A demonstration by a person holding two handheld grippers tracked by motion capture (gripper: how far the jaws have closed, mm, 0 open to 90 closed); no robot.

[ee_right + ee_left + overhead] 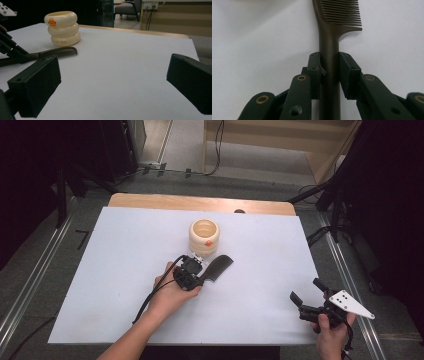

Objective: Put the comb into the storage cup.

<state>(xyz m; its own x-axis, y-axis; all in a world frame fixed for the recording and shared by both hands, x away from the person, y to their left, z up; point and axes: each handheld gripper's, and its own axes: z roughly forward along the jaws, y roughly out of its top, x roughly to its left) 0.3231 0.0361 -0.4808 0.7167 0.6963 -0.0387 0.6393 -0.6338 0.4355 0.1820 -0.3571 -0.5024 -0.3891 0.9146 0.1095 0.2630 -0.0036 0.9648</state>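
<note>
White tabletop [125,270]: left tool [329,72] pinching comb [329,50] by its stiff, light, slick handle; right tool [112,82] spread.

One dark comb [218,268]; one cream ringed cup [204,236]; two grippers: left gripper [196,268], right gripper [306,291].

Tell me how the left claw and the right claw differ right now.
The left claw is shut on the dark comb's handle; the right claw stands open with nothing between its jaws. The left claw sits mid-table beside the cream ringed cup; the right claw is near the table's right edge, away from both. In the high view a grey plate shows on the right claw. Both are black and hand-held.
</note>
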